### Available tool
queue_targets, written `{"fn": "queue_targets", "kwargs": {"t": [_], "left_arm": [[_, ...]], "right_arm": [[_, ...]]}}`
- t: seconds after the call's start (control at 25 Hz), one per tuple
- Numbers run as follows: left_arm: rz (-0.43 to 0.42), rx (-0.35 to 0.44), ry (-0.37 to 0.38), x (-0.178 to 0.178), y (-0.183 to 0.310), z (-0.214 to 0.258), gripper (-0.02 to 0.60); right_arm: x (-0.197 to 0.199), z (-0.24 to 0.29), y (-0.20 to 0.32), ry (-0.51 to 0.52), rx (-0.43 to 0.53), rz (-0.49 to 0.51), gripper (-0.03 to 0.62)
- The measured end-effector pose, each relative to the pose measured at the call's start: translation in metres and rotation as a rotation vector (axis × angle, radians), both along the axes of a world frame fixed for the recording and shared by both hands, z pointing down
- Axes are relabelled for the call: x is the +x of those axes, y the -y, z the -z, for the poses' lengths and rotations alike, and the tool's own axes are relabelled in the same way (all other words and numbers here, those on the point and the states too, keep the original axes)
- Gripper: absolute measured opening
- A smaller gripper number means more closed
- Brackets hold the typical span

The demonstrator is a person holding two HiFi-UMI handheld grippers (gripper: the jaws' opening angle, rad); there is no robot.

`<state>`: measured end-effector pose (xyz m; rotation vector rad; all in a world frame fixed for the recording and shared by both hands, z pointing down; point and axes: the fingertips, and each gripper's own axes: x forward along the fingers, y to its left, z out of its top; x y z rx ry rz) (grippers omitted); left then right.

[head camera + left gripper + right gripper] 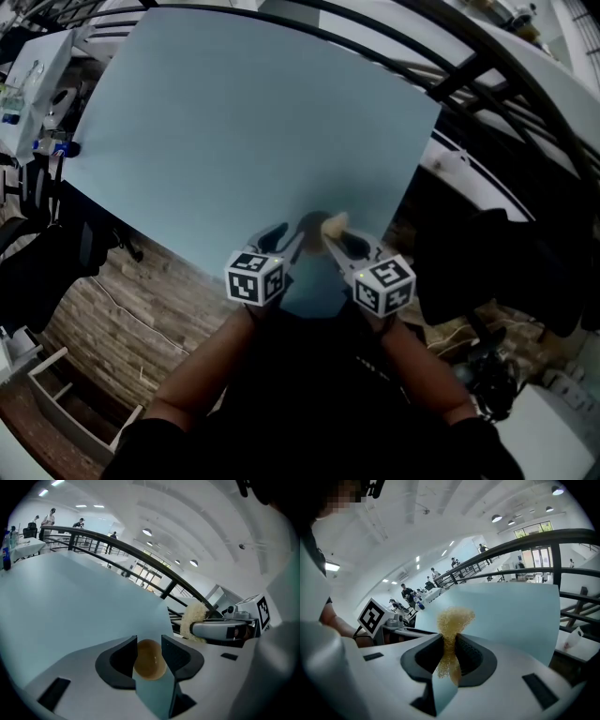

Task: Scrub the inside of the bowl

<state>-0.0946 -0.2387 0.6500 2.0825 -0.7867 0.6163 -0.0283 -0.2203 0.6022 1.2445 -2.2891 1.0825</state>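
Preparing to scrub: left gripper jaws clamp the bowl; right gripper jaws pinch the sponge. Next move likely requires pressing the sponge into the bowl between the left jaws.

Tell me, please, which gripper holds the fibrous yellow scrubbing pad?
The right gripper: its jaws pinch the fibrous yellow pad, while the left gripper holds a small brown bowl.

Two tools, one bowl, one scrubber, one table.
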Motion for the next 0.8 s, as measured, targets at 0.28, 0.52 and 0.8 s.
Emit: {"fn": "queue_targets", "kwargs": {"t": [0.28, 0.52, 0.8], "left_arm": [[-0.007, -0.096, 0.04, -0.003, -0.013, -0.041, 0.153], [-0.012, -0.174, 0.07, -0.004, -0.022, -0.074, 0.153], [0.011, -0.225, 0.097, -0.002, -0.022, -0.095, 0.141]], "right_arm": [[-0.001, -0.037, -0.004, -0.028, -0.06, 0.0, 0.078], [-0.008, -0.075, -0.014, -0.062, -0.129, 0.041, 0.079], [-0.011, -0.1, -0.024, -0.082, -0.196, 0.089, 0.079]]}}
